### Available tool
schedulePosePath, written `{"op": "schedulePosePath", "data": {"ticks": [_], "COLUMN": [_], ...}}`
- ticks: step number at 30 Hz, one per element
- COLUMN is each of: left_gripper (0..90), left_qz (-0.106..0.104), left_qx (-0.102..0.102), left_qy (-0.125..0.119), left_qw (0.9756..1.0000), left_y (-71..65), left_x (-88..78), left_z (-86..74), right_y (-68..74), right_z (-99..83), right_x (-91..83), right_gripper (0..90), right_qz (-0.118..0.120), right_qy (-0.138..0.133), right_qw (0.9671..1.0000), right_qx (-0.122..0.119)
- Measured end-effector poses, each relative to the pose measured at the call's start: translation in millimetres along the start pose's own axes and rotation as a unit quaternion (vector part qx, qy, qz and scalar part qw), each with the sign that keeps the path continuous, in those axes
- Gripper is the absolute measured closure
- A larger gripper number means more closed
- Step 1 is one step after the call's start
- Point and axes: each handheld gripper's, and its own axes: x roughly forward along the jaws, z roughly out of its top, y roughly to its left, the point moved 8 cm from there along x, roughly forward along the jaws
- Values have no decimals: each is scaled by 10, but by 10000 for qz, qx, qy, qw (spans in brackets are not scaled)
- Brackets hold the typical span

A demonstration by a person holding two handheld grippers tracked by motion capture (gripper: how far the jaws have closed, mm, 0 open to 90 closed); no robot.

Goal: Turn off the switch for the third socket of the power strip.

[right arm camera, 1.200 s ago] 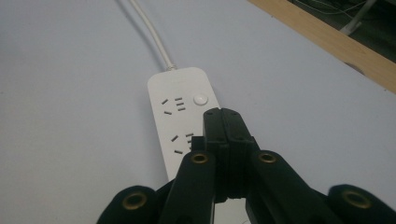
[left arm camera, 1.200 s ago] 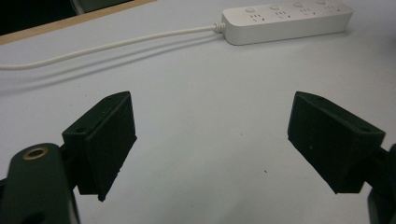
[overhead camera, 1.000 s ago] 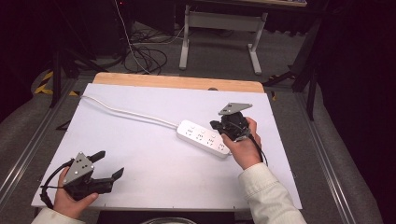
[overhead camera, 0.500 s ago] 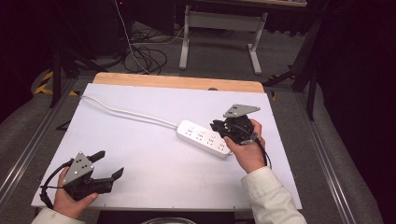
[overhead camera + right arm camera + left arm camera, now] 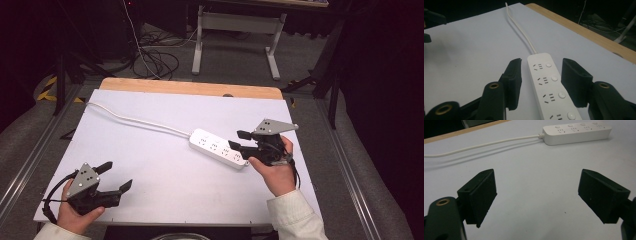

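The white power strip [image 5: 218,147] is lying right of centre on the white table [image 5: 165,165], its cord [image 5: 135,120] trailing toward 10 o'clock, while the right gripper [image 5: 239,141] is straddling its 4 o'clock end with jaws apart, and the left gripper [image 5: 116,176] is idling near the 7 o'clock corner, jaws spread wide.

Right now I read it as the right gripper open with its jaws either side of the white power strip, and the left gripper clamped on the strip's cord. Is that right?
Not quite. The right gripper is open, jaws either side of the white power strip. But the left gripper is open over bare table, well short of the cord; the left gripper view shows this.
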Motion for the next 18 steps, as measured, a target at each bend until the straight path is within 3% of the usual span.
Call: {"op": "schedulePosePath", "data": {"ticks": [7,18], "left_gripper": [154,154], "left_qz": [-60,-116], "left_qx": [-86,-116], "left_qy": [-48,-108], "left_qw": [9999,9998], "left_y": [-4,-10], "left_x": [-13,-40], "left_z": [9,24], "right_y": [99,192], "right_z": [-89,-269], "right_x": [-161,-252], "right_gripper": [391,311], "right_qz": [84,177], "right_qy": [-251,-408], "right_qw": [9996,9990], "right_qx": [-74,-60]}}
